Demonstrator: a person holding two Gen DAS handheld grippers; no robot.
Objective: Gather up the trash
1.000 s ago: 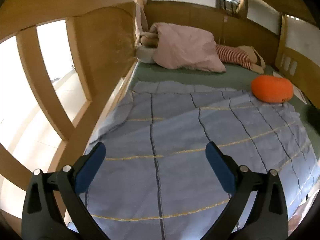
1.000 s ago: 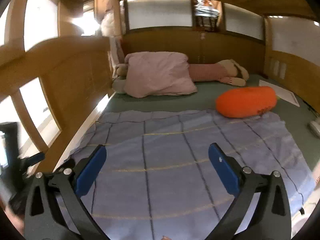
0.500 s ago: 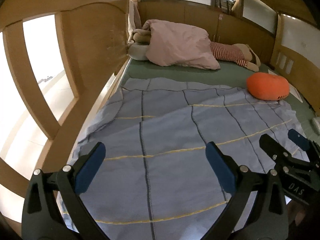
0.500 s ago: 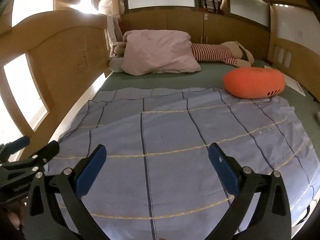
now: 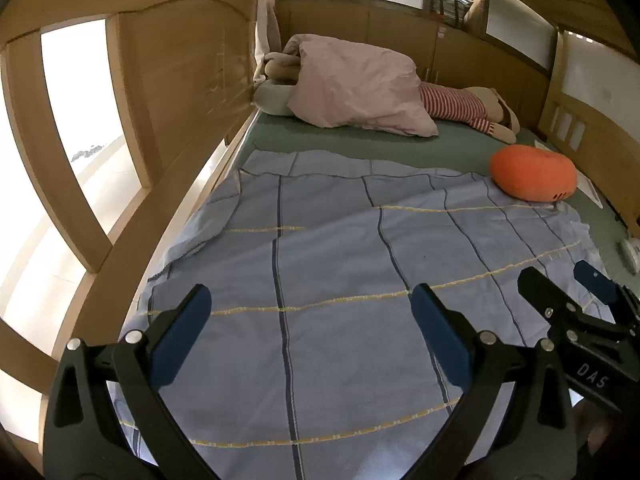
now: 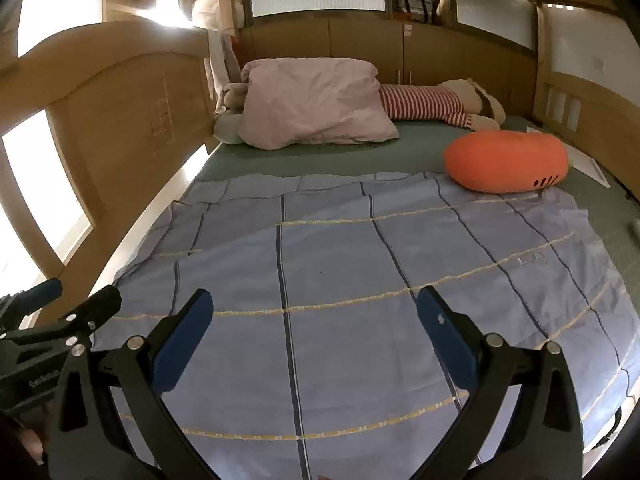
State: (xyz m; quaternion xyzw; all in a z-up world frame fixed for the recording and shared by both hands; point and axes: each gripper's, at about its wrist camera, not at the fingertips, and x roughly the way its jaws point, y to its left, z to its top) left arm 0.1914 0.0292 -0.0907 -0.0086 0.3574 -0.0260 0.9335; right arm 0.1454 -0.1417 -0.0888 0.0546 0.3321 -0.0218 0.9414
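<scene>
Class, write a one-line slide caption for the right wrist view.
Open right gripper hovers above a blue checked blanket, facing an orange oval cushion and a pink pillow.

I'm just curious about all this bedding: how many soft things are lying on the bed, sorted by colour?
Pink: 1, the rumpled pink pillow
Orange: 1, the oval orange cushion
Blue: 1, the blue checked blanket
Red-and-white striped: 1, the stuffed doll
Pale grey-green: 1, the small cushion
Total: 5

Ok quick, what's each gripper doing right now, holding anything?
Left gripper: open, empty, above the blue blanket.
Right gripper: open, empty.
</scene>
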